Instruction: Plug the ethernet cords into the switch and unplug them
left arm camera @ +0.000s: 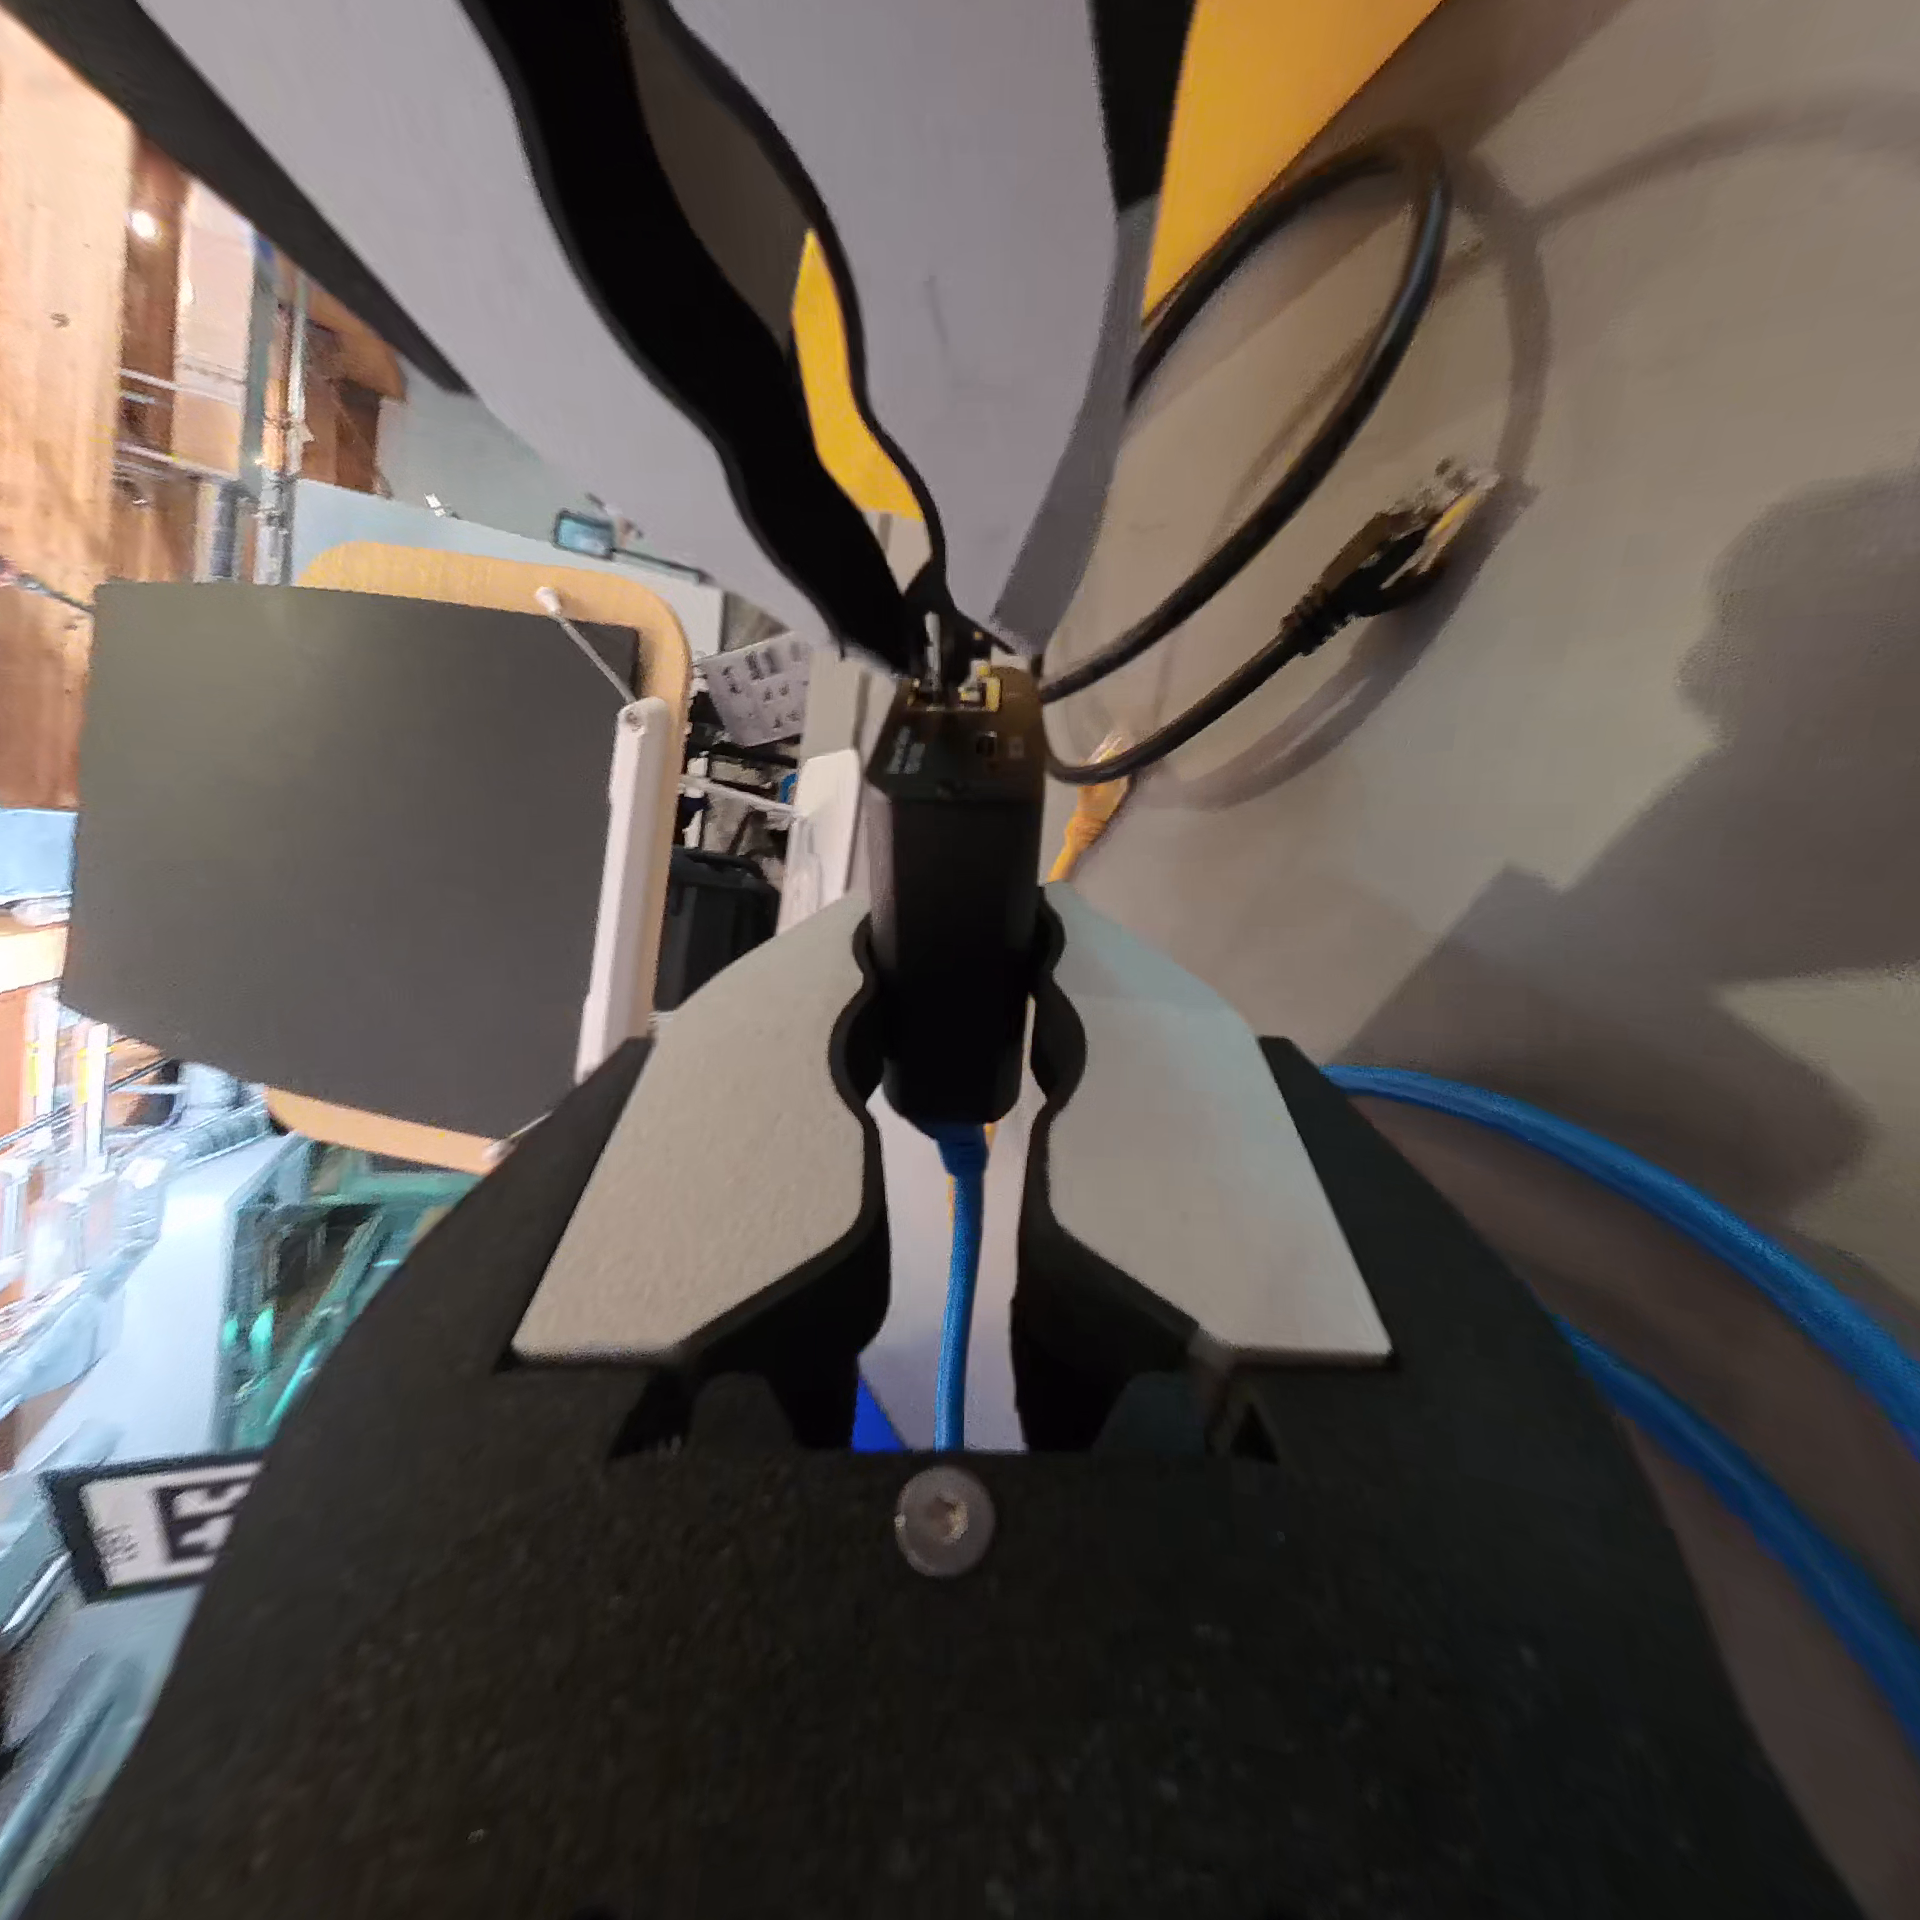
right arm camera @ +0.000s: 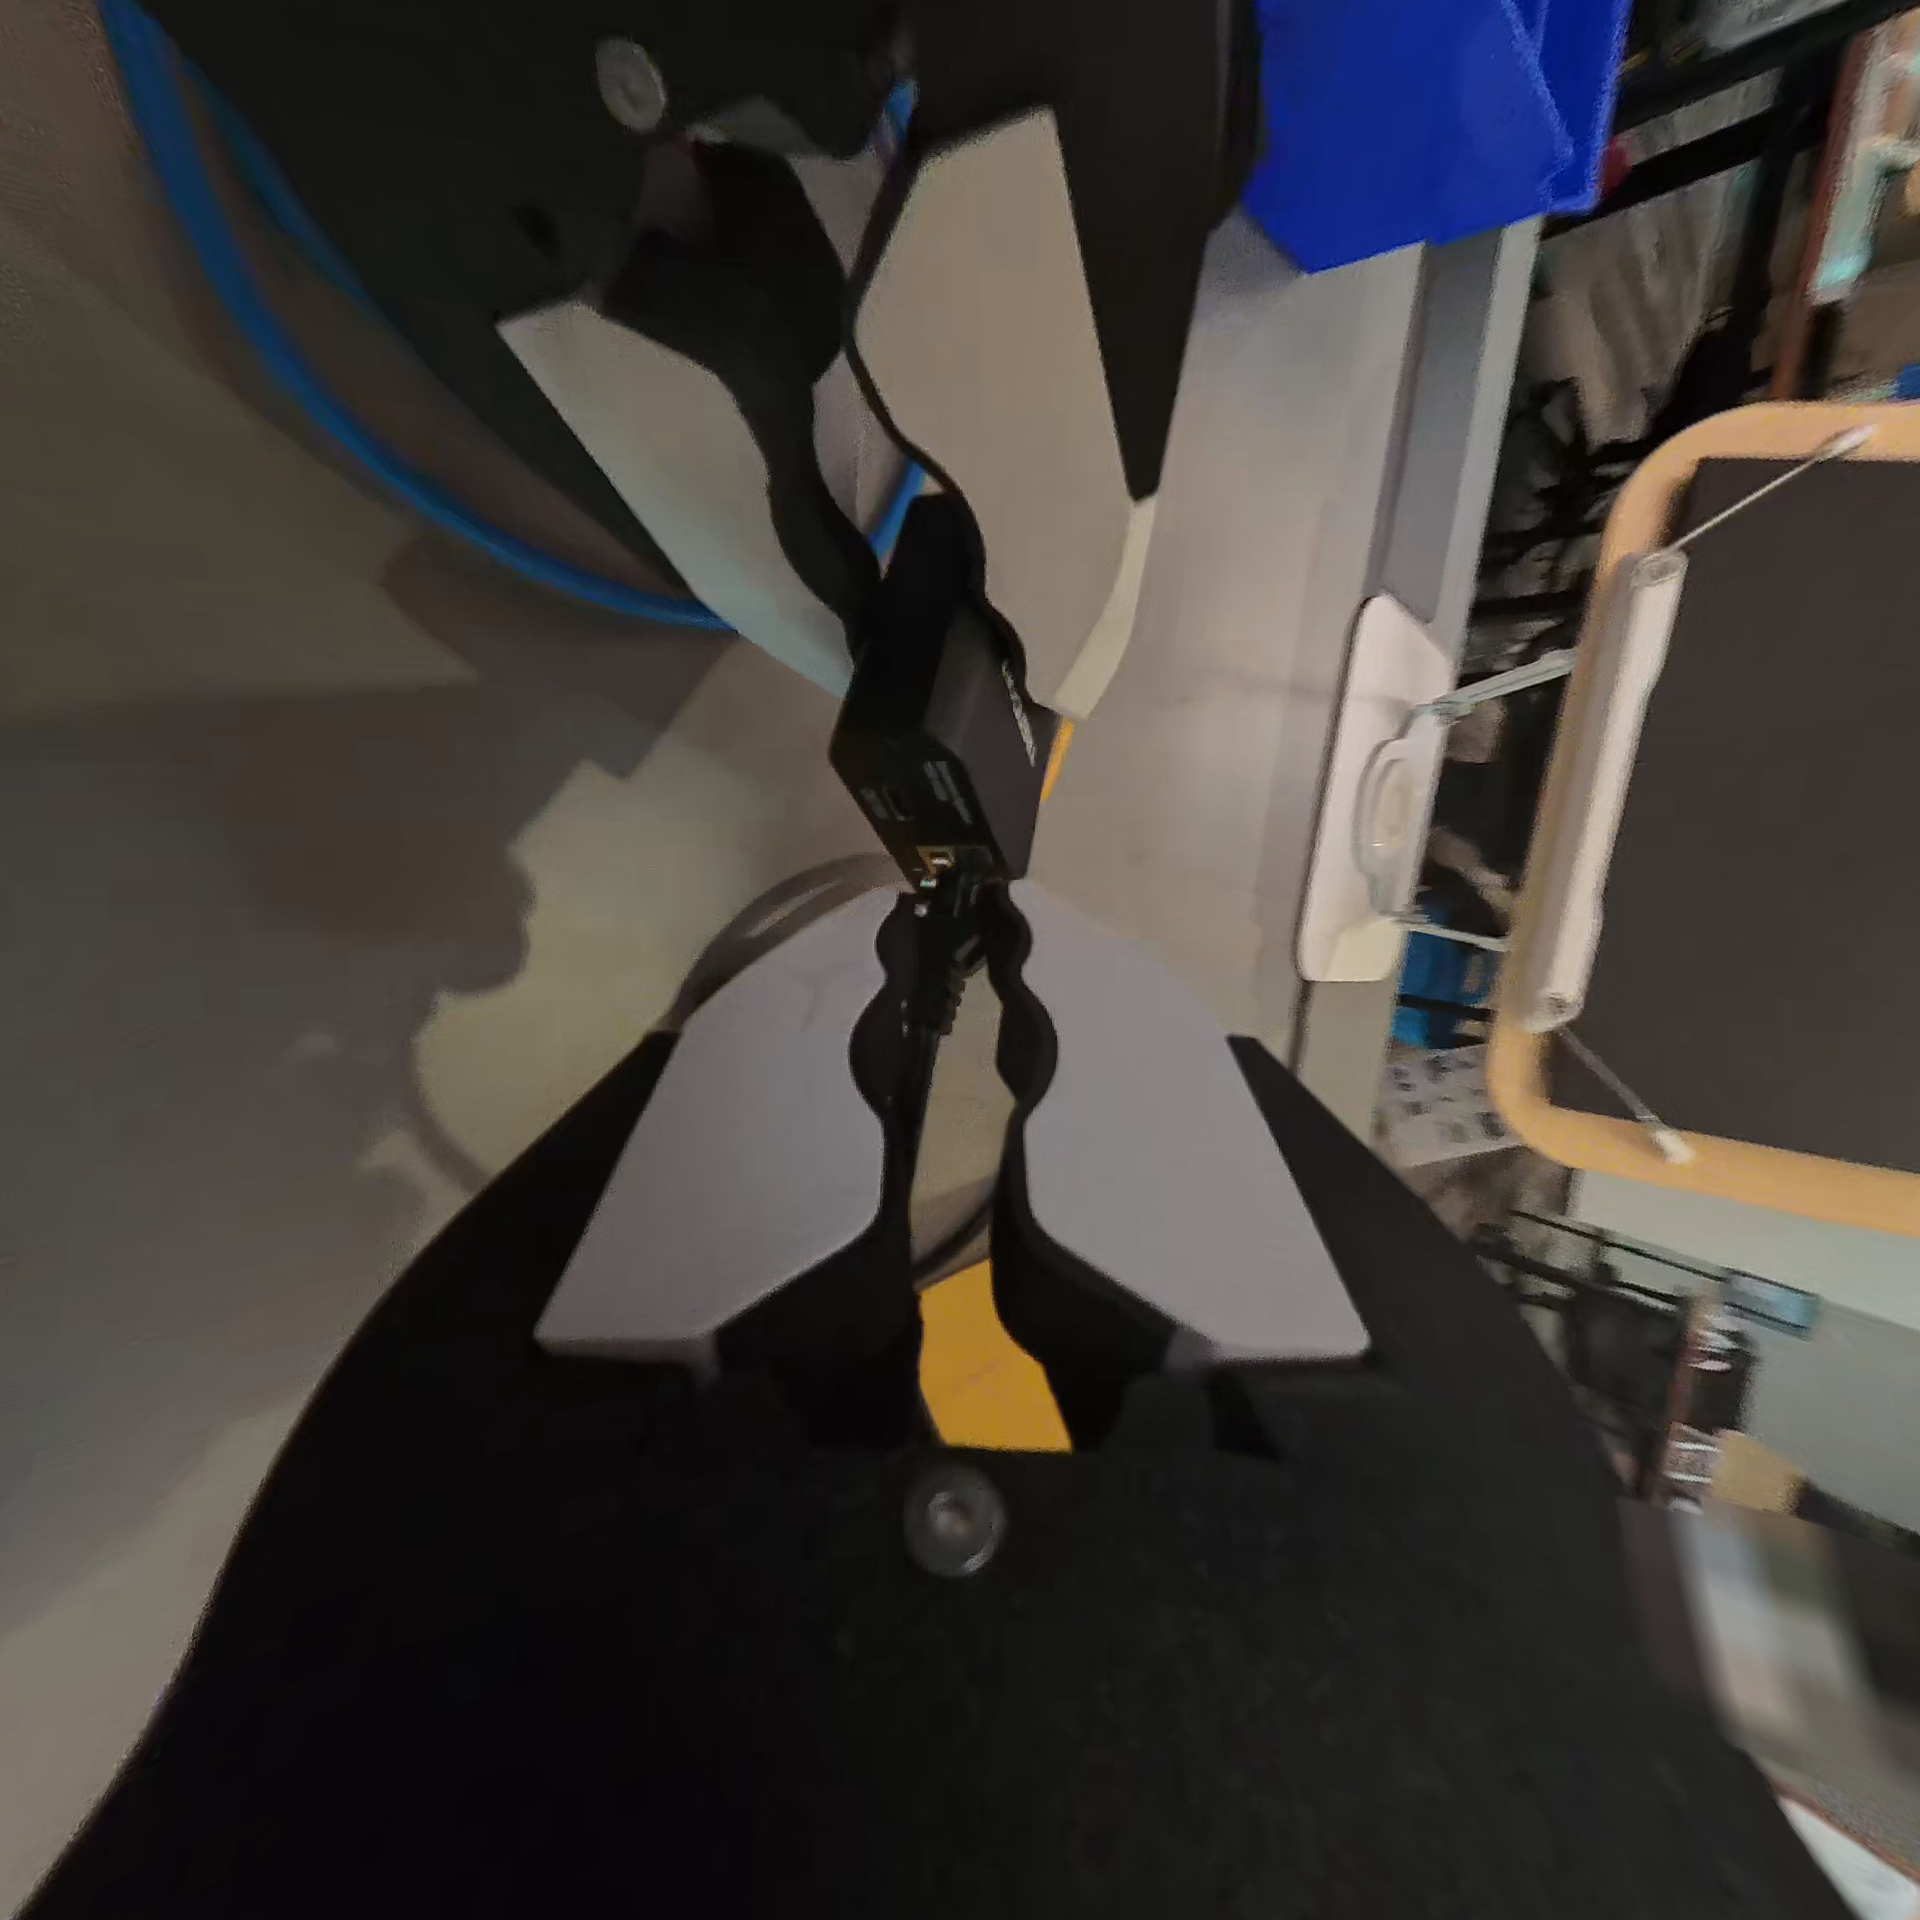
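Note:
My left gripper (left arm camera: 954, 925) is shut on a small black switch (left arm camera: 951, 831) and holds it above the grey table (left arm camera: 1558, 727). A blue ethernet cord (left arm camera: 961, 1247) is plugged into the switch's near end. My right gripper (right arm camera: 951, 920) is shut on the plug of a black ethernet cord (right arm camera: 930, 997). The plug's tip is at a port on the switch's (right arm camera: 945, 727) far face; I cannot tell how deep it sits. The black cord (left arm camera: 1351, 364) loops over the table, and its other plug (left arm camera: 1382, 561) lies free. Motion blur softens both views.
An orange cord end (left arm camera: 1091, 821) lies on the table beyond the switch. The blue cord (left arm camera: 1714, 1299) loops off to the right. A wooden-rimmed chair with a dark seat (right arm camera: 1766, 810) stands past the table edge. A white holder (right arm camera: 1371, 790) sits at that edge, and a blue bin (right arm camera: 1434, 114) stands farther off. One gripper's finger ends stand about 4 cm off the other's.

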`<act>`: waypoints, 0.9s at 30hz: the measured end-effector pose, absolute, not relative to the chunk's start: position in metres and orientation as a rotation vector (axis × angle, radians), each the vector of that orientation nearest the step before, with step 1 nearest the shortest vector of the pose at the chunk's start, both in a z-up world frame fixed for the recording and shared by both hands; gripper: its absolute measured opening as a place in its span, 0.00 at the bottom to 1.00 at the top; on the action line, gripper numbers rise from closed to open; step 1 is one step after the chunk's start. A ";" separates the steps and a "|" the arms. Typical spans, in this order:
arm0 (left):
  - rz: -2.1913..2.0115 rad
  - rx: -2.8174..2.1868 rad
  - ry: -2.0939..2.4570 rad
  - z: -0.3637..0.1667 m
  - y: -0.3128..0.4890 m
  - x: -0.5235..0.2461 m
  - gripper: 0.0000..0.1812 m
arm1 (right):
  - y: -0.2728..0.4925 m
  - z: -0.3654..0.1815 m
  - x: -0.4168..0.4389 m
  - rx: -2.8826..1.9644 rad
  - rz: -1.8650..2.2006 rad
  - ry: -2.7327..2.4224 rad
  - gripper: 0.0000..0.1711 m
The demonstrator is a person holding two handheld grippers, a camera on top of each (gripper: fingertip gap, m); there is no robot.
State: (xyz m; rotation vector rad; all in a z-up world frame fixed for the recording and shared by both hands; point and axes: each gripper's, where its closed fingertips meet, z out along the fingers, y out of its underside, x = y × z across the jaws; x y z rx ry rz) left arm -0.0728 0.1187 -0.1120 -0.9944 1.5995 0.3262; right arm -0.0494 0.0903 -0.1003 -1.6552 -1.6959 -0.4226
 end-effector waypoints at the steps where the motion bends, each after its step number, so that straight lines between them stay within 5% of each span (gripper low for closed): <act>1: 0.315 -0.995 1.605 -0.114 0.117 -0.072 0.13 | 0.089 -0.102 -0.049 -1.709 -0.377 -1.678 0.08; 8: 0.380 -0.961 1.582 -0.113 0.125 -0.076 0.13 | 0.080 -0.099 -0.045 -2.107 0.234 -1.197 0.22; 16: 0.388 -0.921 1.583 -0.111 0.119 -0.075 0.13 | 0.085 -0.104 -0.054 -2.095 0.576 -0.865 0.08; 27: 0.297 -0.952 1.586 -0.112 0.111 -0.072 0.14 | 0.074 -0.101 -0.050 -2.132 0.621 -0.842 0.07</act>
